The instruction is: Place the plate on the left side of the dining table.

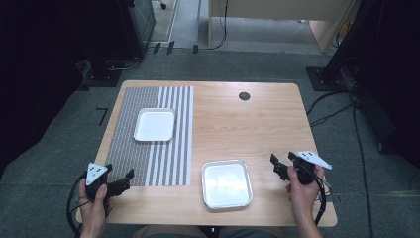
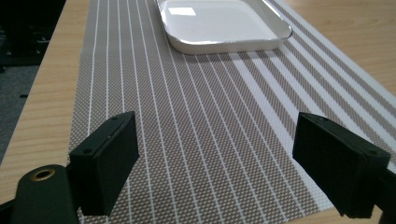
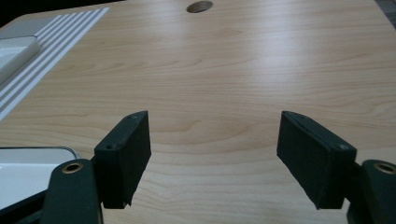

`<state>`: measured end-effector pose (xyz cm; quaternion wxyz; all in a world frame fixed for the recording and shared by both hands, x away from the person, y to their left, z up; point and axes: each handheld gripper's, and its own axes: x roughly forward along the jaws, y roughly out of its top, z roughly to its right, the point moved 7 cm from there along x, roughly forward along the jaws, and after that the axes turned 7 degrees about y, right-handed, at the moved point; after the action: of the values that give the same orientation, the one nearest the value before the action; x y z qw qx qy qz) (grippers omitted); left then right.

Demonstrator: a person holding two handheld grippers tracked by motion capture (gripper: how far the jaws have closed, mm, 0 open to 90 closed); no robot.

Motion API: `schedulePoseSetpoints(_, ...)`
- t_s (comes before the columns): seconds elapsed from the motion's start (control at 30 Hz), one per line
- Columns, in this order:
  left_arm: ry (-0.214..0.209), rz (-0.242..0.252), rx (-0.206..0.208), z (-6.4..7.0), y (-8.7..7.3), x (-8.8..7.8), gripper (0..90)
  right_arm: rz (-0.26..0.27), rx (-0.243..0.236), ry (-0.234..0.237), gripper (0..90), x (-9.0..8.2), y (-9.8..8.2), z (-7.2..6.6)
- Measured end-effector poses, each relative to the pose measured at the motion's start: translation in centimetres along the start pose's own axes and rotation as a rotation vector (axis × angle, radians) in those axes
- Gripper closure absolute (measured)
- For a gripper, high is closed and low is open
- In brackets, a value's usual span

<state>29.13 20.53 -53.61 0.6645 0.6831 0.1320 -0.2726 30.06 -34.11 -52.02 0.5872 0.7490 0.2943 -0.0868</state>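
A white square plate [image 1: 154, 124] rests on the striped placemat [image 1: 148, 158] at the table's left. A silver metal tray [image 1: 226, 183] lies on bare wood near the front edge, empty. My left gripper [image 1: 126, 178] is held at the front left corner of the mat, open, nothing between its jaws. In the left gripper view the gripper [image 2: 217, 158] looks along the mat [image 2: 187, 121] toward the plate [image 2: 224, 23]. My right gripper [image 1: 277, 166] hovers just right of the tray, open and empty. The right gripper view has the gripper [image 3: 215, 158] over bare wood, the tray's corner [image 3: 28, 168] at lower left.
The wooden table [image 1: 262, 124] has a round cable hole [image 1: 244, 95] at the back. Cables [image 1: 356, 134] trail on the grey floor to the right. Dark equipment stands at the left and right of the room, a desk [image 1: 277, 20] beyond.
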Motion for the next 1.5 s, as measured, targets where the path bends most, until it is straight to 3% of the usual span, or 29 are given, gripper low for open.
schedulePoseSetpoints(0.17, 0.011, -0.014, 0.020, -1.0, -1.0, 0.2, 14.4, 0.000, -0.010, -0.036, 26.2, -0.9, -0.7, 2.0)
schedulePoseSetpoints(0.6, 0.061, -0.022, -0.018, -4.4, -2.0, -0.2, 14.4, -0.008, 0.039, -0.098, 26.0, -3.0, -2.5, 7.7)
schedulePoseSetpoints(0.7, 0.064, -0.024, -0.016, -4.8, -2.1, -0.3, 14.4, 0.002, 0.073, -0.105, 26.0, -3.8, -2.8, 9.0)
schedulePoseSetpoints(0.93, 0.058, -0.036, 0.009, -5.1, -2.5, -0.8, 14.4, -0.003, 0.078, -0.111, 25.4, -5.6, -3.4, 11.0)
schedulePoseSetpoints(1.03, 0.052, -0.047, 0.016, -5.1, -2.7, -0.9, 14.4, -0.005, 0.085, -0.110, 25.3, -5.9, -3.5, 11.4)
schedulePoseSetpoints(1.17, 0.047, -0.065, -0.005, -5.4, -2.8, -0.9, 14.4, -0.028, 0.070, -0.120, 25.3, -6.3, -3.8, 11.9)
schedulePoseSetpoints(1.3, 0.052, -0.099, -0.014, -5.5, -3.1, -0.8, 14.4, -0.075, 0.020, -0.109, 25.1, -5.7, -4.3, 11.4)
schedulePoseSetpoints(1.33, 0.047, -0.120, -0.017, -5.5, -3.2, -0.7, 14.4, -0.120, -0.008, -0.093, 23.5, -5.1, -4.7, 10.9)
schedulePoseSetpoints(1.5, 0.046, -0.140, -0.018, -5.5, -3.3, -0.6, 14.3, -0.154, -0.034, -0.085, 22.7, -4.6, -4.8, 10.2)
